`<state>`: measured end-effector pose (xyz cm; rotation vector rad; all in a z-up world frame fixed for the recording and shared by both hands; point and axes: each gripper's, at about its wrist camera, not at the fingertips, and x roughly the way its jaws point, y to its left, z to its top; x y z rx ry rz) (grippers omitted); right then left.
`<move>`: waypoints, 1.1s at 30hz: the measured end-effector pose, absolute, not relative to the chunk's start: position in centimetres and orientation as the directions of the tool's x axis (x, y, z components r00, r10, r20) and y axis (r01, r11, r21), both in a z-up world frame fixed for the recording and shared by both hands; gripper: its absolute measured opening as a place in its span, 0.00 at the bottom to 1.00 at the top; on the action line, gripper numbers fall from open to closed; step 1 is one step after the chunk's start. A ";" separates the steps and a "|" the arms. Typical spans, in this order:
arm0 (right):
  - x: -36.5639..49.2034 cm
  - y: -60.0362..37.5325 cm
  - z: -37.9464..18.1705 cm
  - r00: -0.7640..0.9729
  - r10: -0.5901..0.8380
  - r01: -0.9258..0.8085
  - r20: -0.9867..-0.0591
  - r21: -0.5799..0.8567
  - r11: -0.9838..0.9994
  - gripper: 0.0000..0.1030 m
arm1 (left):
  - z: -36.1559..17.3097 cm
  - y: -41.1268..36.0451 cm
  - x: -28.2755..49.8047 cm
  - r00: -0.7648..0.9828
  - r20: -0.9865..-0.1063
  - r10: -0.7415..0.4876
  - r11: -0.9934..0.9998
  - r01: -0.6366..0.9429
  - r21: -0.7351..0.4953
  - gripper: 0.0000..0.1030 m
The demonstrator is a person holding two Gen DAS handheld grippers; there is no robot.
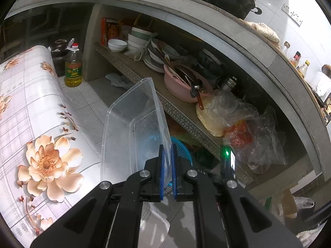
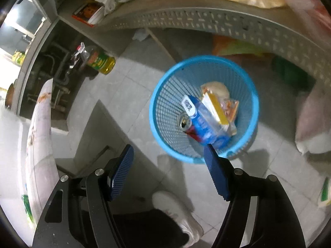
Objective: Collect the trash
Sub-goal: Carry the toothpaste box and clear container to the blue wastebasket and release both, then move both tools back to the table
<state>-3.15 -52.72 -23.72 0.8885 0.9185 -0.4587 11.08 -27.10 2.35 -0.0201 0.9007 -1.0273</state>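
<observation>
The tiled floor carries a blue basket and an oil bottle, while the shelf holds bowls, a pink basin and plastic bags.

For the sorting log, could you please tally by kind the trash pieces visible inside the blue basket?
Inside the blue mesh basket:
Drink can: 1
Blue and white carton: 1
Yellow and orange snack wrapper: 1
Pale crumpled bag: 1
Total: 4 visible; anything underneath is hidden.

Left faces shelf, right overlooks shared basket
</observation>
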 end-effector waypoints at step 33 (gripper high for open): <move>-12.1 -48.7 -22.8 0.531 0.041 0.695 -0.846 0.463 0.550 0.66 | -1.3 -34.3 10.2 -0.020 -0.614 -0.789 0.485 0.592 -0.644 0.78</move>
